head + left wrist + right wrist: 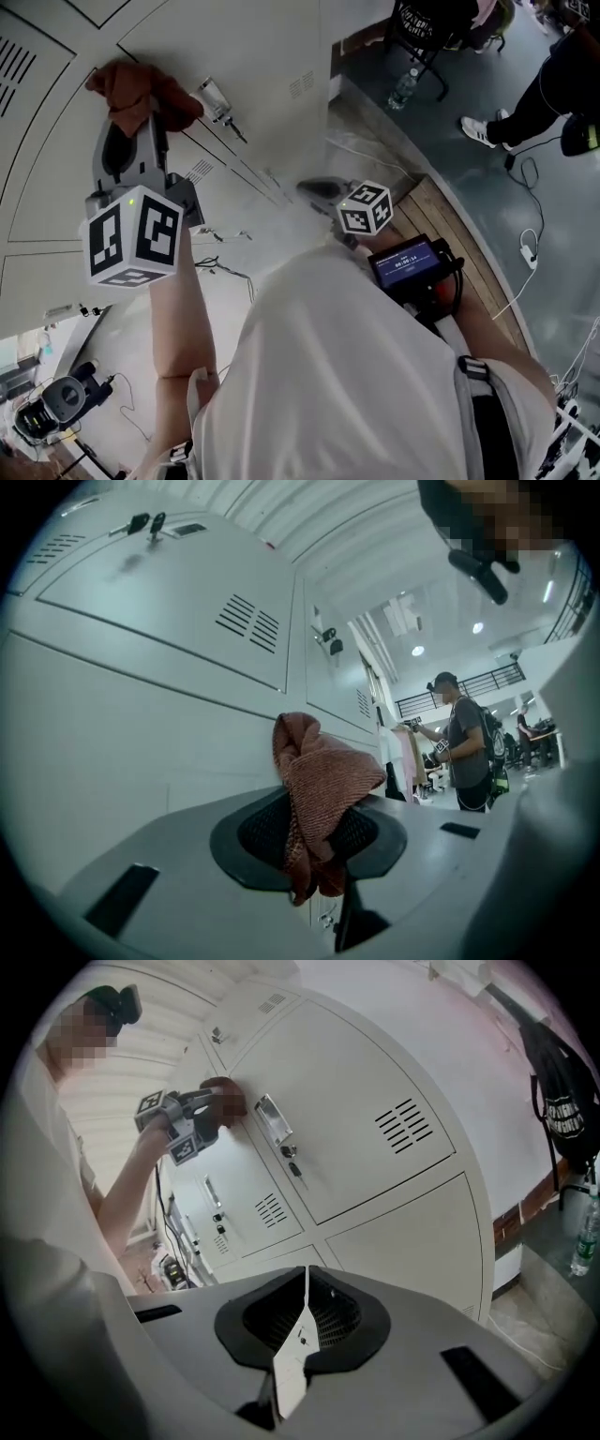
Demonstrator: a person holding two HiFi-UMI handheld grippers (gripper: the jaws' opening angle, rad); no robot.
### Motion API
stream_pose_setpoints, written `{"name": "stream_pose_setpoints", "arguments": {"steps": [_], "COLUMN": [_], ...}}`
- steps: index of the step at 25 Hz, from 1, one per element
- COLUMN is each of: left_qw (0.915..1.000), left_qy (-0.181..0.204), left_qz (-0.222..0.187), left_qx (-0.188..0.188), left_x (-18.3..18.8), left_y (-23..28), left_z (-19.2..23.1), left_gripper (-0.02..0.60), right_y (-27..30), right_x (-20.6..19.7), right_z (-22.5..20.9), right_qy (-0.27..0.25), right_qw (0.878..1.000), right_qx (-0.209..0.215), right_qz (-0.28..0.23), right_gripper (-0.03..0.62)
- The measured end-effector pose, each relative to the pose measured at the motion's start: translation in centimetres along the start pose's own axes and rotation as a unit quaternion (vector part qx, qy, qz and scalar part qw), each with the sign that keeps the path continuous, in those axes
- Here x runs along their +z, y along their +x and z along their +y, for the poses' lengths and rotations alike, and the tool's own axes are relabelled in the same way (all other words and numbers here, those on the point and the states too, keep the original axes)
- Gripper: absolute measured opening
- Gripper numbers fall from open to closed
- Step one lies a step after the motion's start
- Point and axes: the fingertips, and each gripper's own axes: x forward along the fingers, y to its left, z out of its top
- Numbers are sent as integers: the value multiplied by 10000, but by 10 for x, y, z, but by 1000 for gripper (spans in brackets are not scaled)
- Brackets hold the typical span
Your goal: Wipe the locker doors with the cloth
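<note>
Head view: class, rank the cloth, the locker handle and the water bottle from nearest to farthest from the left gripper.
1. cloth, clamped in the left gripper.
2. locker handle, just right of it.
3. water bottle, on the floor, far right.

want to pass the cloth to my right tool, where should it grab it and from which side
Probably the thick bunch of the cloth that sticks out past the left tool, which is shut on its middle; the tail below is thin and tucked between the jaws. Come from the side away from the locker door, since the cloth looks pressed against it.
</note>
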Motion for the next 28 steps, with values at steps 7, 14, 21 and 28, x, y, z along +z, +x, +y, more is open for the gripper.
{"name": "stream_pose_setpoints", "arguments": {"steps": [7, 14, 21, 28], "left_qw": [9922, 9861, 9812, 9774], "left_qy": [212, 45, -120, -117], "left_qz": [750, 1049, 1416, 1557], "left_qx": [-977, -1288, -1303, -1425], "left_x": [-103, -185, -242, -255], "left_y": [-23, -79, -127, -145], "left_z": [-38, -40, -35, -32], "left_gripper": [91, 91, 91, 91], "right_y": [-21, -37, -44, -39], "right_x": [-13, 14, 30, 23], "right_z": [17, 29, 45, 61], "right_qy": [-306, -588, -732, -739], "right_qw": [9993, 9966, 9939, 9939], "right_qx": [-179, -302, -319, -264], "right_qz": [-74, -498, -762, -779], "right_gripper": [23, 23, 23, 23]}}
